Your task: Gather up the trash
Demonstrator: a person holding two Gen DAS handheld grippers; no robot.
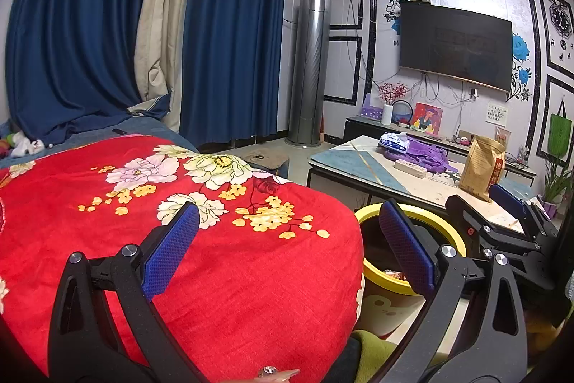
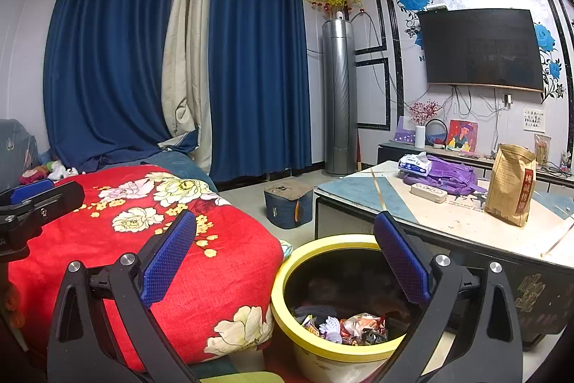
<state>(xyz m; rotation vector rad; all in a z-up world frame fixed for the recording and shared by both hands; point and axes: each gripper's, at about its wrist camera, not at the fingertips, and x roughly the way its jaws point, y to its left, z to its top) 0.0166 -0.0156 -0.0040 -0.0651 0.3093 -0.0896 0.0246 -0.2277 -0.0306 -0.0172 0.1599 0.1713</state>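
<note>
Since both my left gripper [image 1: 287,250] and right gripper [image 2: 285,257] are spread wide and empty, nothing's in hand. The round yellow-rimmed plastic trash bin [image 2: 287,261], wrappers inside, sits on the floor right below my right gripper, between the red floral bed [image 2: 201,275] and desk [image 2: 448,221].

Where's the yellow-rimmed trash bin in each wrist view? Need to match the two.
Left wrist: yellow-rimmed trash bin at lower right, beside the red floral blanket, partly hidden behind the left gripper's right finger.
Right wrist: bin at bottom centre, wrappers visible inside, between the blanket and the coffee table.
Shared landmark: the brown paper bag standing on the coffee table.
</note>
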